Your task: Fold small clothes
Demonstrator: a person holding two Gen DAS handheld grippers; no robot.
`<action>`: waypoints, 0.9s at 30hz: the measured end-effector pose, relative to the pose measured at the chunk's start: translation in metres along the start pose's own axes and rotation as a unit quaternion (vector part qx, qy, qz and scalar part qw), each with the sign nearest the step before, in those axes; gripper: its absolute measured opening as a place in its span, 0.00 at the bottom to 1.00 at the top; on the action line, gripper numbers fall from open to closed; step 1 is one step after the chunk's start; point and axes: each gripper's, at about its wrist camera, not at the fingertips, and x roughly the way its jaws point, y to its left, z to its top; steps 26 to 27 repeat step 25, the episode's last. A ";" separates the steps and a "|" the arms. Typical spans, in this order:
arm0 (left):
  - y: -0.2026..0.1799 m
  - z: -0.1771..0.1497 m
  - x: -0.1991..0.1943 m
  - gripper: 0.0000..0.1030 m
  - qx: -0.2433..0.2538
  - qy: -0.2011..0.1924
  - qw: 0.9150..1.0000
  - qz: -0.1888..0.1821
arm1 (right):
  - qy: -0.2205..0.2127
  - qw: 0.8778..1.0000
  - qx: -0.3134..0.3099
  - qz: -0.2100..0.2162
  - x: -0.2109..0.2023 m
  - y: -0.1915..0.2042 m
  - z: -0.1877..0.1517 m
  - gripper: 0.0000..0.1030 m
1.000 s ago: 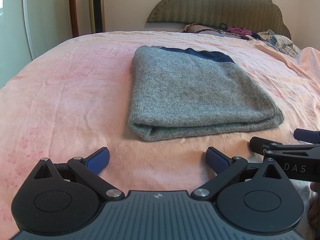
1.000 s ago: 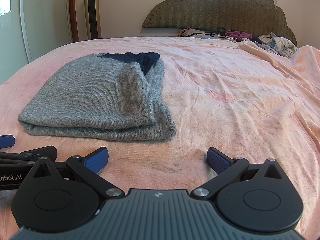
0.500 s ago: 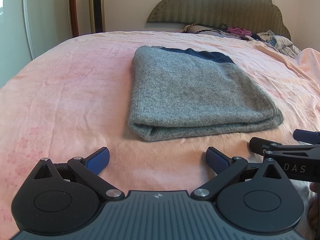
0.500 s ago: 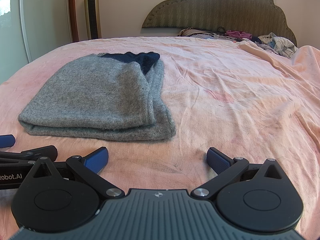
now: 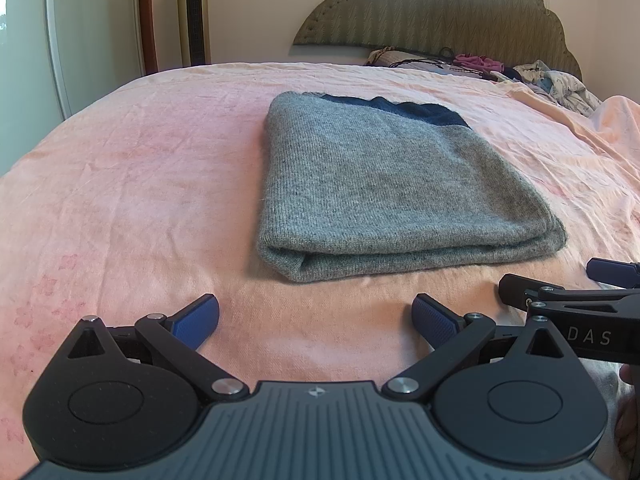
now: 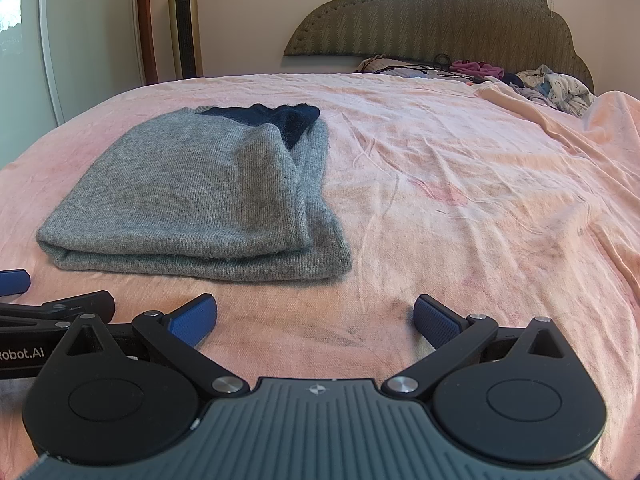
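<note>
Lying folded, grey knit garment (image 5: 384, 184), navy trim

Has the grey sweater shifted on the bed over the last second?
No. The grey sweater keeps the same spot against the headboard and the sheet's wrinkles in both views.

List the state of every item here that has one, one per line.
Grey sweater: folded, lying flat on the bed, untouched.
Pink bedsheet: spread out, wrinkled.
Left claw: open, empty.
Right claw: open, empty.
Clothes pile: unfolded, by the headboard.
</note>
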 end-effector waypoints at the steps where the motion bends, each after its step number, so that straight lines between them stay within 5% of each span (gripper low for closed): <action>1: 0.000 0.000 0.000 1.00 0.000 0.000 1.000 0.000 | 0.000 1.000 0.000 0.000 0.000 0.000 0.000 1.00; 27: 0.005 -0.001 -0.003 1.00 -0.005 -0.003 1.000 -0.002 | 0.000 1.000 0.000 0.000 0.000 0.000 0.000 1.00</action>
